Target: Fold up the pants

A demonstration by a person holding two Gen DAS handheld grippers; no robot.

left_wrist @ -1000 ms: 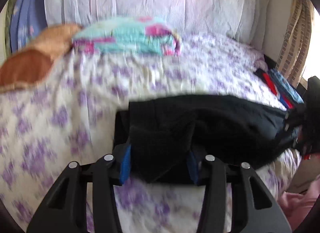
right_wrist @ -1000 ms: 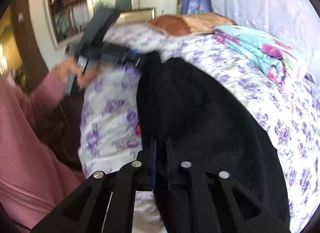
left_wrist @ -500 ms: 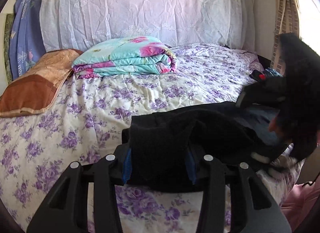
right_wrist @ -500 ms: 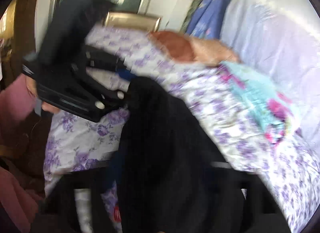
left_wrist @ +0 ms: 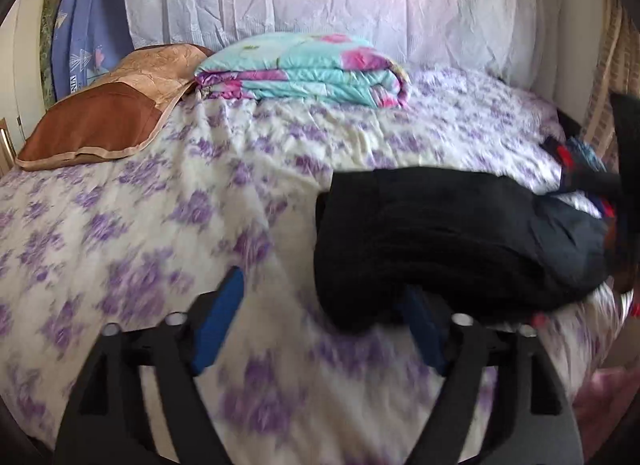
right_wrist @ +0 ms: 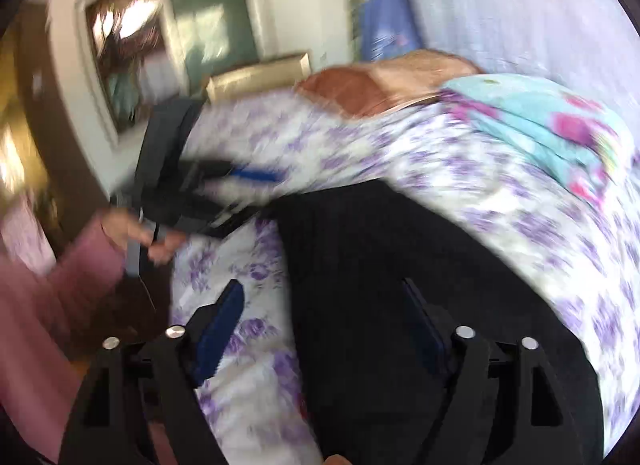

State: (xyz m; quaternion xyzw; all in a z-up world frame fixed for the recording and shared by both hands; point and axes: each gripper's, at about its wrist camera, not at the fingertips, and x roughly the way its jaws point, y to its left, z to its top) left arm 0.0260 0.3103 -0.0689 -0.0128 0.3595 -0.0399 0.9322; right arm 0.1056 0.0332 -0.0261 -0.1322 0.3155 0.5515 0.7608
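The black pants [left_wrist: 440, 241] lie folded in a bundle on the purple-flowered bedsheet [left_wrist: 160, 205], near the bed's front right. My left gripper [left_wrist: 320, 317] is open and empty, with the bundle's near corner over its right finger. In the right wrist view the pants [right_wrist: 400, 285] spread across the bed. My right gripper [right_wrist: 324, 325] is open above them, its right finger over the cloth and its left finger over the sheet [right_wrist: 240, 329]. The left gripper also shows there [right_wrist: 256, 181], held by a hand in a pink sleeve.
A folded turquoise and pink quilt [left_wrist: 308, 69] and a brown pillow [left_wrist: 108, 121] lie at the head of the bed. Red and blue clothes [left_wrist: 580, 157] sit at the right edge. A mirror and a green door [right_wrist: 168, 37] are on the wall beyond the bed.
Both grippers have opened and let go of the pants. The left gripper has drawn back to the left of the bundle. The pants now lie folded over on the bed.
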